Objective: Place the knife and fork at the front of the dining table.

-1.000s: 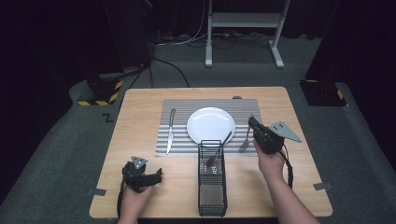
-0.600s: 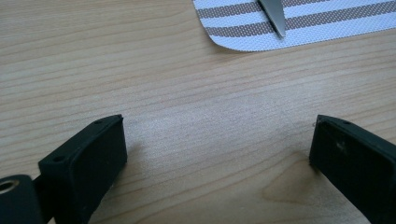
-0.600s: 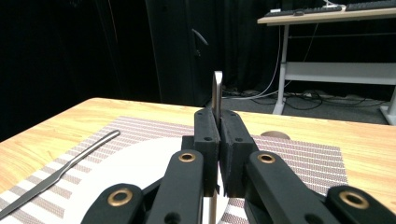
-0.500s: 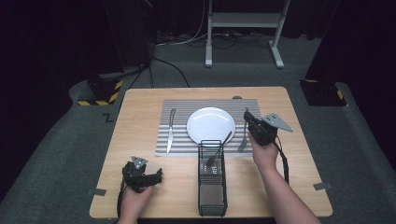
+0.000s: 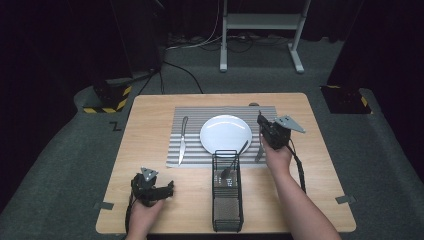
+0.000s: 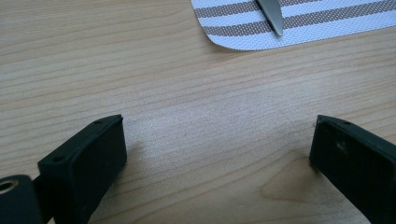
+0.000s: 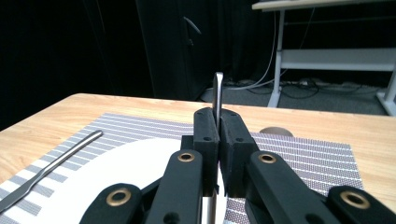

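Observation:
My right gripper (image 5: 261,121) is just right of the white plate (image 5: 226,134), shut on a metal utensil (image 5: 259,152) whose lower part slants down to the striped placemat (image 5: 192,120). In the right gripper view the jaws (image 7: 218,116) are pressed together on the utensil's flat handle (image 7: 217,93), which stands up above them. A knife (image 5: 182,140) lies left of the plate. My left gripper (image 5: 167,190) rests near the table's front left, open, with bare wood between its jaws (image 6: 217,154). The knife's tip (image 6: 273,18) is far ahead of it.
A black wire basket (image 5: 227,192) stands at the front middle of the wooden table (image 5: 310,165), with a spoon (image 5: 231,167) leaning in it. A small round disc (image 7: 275,132) lies at the placemat's far edge. Dark floor, cables and a white stand's legs (image 5: 260,30) are beyond the table.
My right gripper has moved away from the front edge and a little left, closer to the plate, carrying the utensil. The left gripper has stayed where it was.

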Demonstrator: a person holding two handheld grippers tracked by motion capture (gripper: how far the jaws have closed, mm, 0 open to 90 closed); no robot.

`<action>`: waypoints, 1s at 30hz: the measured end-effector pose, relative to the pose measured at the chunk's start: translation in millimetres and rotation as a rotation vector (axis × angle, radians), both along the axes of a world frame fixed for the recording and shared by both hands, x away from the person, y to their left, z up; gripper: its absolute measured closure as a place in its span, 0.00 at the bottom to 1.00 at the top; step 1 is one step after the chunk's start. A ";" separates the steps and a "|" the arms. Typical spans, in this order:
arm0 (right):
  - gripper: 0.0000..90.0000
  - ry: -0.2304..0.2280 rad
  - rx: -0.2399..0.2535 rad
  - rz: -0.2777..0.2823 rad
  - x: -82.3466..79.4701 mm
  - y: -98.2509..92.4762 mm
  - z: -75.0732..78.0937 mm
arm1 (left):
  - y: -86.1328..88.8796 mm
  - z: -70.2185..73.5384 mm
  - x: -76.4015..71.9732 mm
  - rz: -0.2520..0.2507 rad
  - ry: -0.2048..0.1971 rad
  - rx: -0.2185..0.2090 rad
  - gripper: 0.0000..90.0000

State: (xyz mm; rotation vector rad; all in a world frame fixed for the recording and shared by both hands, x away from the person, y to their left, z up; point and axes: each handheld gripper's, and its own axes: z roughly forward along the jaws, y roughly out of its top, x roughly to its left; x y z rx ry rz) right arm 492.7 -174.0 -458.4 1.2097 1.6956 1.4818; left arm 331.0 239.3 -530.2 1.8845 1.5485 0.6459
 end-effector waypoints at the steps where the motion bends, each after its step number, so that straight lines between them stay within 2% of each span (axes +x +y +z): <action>1: 0.96 0.010 0.003 -0.004 3.3 0.0 -1.2 | 0.0 0.0 0.0 0.000 0.000 0.000 0.04; 16: 0.94 0.129 -0.006 -0.051 44.8 4.7 -24.2 | 0.0 0.0 -0.2 -0.006 0.001 -0.001 0.04; 20: 0.94 0.143 0.007 -0.068 51.5 1.7 -30.2 | 0.1 0.0 -0.2 -0.007 0.000 0.000 0.04; 23: 0.94 0.181 0.029 -0.076 56.2 -0.9 -34.9 | 0.1 0.0 -0.2 -0.007 0.000 0.000 0.04; 30: 0.93 0.215 0.016 -0.082 62.7 -2.2 -37.5 | 0.3 0.0 -0.5 -0.009 0.000 0.002 0.04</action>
